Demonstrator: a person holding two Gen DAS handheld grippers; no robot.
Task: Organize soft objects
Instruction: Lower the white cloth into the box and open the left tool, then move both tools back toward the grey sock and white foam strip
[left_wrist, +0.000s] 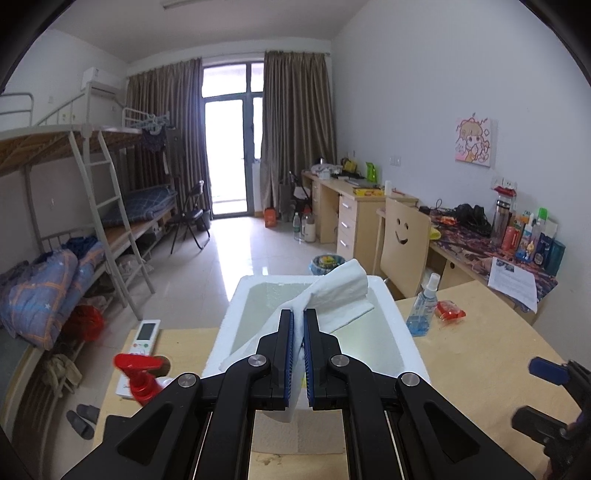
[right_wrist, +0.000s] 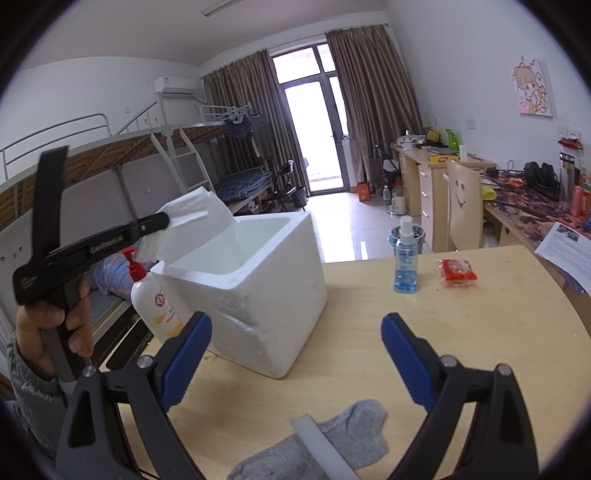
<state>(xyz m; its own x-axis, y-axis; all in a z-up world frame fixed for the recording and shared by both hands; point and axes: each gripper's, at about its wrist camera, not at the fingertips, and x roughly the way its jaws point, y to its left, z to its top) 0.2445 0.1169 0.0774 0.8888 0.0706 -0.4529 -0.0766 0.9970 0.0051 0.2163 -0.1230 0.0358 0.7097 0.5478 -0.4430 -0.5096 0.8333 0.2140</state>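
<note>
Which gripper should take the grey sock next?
Right. The right gripper hangs open just above the grey sock, while the left gripper is shut on the white cloth over the foam box.

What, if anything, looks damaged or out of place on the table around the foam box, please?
The white foam box is damaged: a jagged crack runs across its near corner. In front of the open right gripper, a grey sock lies crumpled with a white strip across it. The left gripper holds a white cloth above the box.
</note>
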